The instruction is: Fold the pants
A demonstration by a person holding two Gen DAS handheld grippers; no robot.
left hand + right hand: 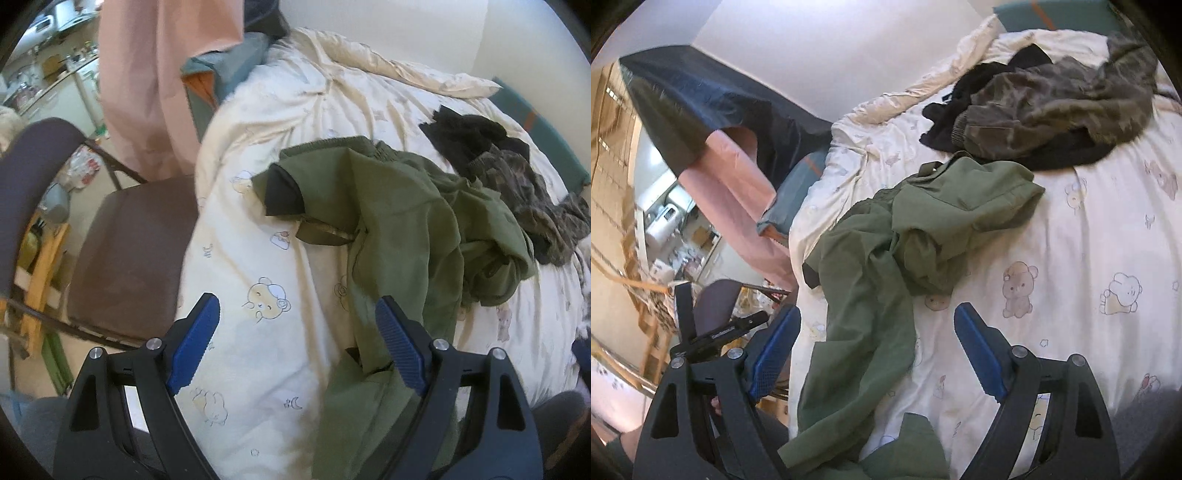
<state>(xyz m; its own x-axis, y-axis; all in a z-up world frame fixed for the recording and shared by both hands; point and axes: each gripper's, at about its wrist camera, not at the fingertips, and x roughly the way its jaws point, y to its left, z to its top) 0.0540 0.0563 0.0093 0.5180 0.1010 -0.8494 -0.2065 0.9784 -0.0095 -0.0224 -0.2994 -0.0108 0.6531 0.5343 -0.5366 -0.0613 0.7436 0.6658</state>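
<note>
Currently catalogued, item by item:

Olive green pants [402, 229]: laid unfolded and crumpled on a cream bear-print duvet [258, 258]. The waistband is seen toward the far side, a dark pocket lining [282, 192] is turned out at the left edge, and one leg is trailed toward the near edge of the bed. The upper part is bunched in a heap, as shown in the right wrist view [945, 229].

Left gripper [297, 347]: blue-padded jaws are held wide apart above the duvet; nothing is clamped. The pant leg is seen running beneath the right-hand jaw.

Right gripper [875, 354]: jaws are likewise spread, with the leg of the pants lying below and between them, ungripped.

Camouflage garment [1060, 96] and black garment [960, 99]: piled together beyond the pants, near the far side of the bed.

Brown folding chair [129, 251]: placed just beside the bed's left edge.

Pink curtain [147, 74]: hung behind the chair.
</note>
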